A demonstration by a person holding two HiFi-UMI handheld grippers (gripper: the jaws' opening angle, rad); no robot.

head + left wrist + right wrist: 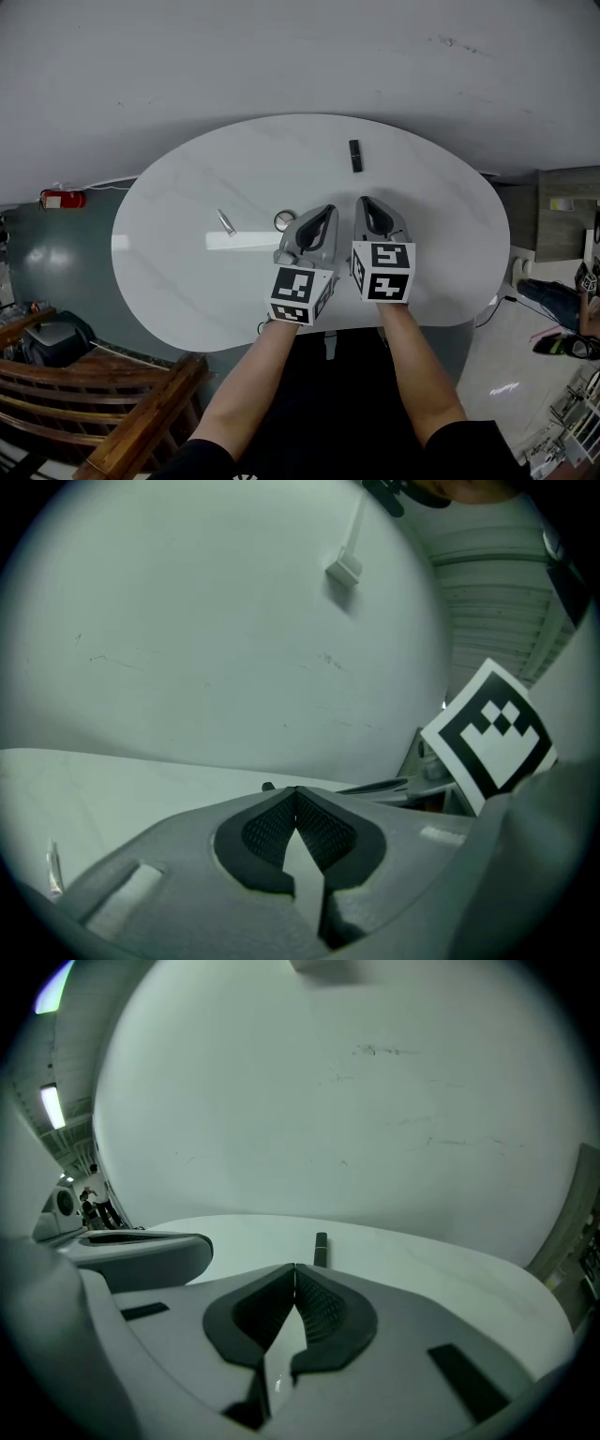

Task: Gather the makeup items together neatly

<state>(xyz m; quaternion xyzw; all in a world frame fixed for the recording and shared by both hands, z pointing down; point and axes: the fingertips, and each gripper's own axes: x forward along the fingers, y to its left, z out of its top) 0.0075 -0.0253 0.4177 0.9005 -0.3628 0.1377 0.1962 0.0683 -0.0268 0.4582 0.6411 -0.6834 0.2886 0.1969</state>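
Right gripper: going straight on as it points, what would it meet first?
Probably the slim dark makeup stick on the white table, just right of centre ahead of the right gripper, tongs shut; height is unclear, so it might pass over.

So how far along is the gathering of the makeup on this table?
Nothing looks gathered yet: the black tube, the silver stick and the round compact lie apart on the table. Nothing is in hand: the left gripper and right gripper are both shut and empty. All three items are left to bring together.

White table point(187, 281); red item point(62, 199), perhaps an extinguisher.
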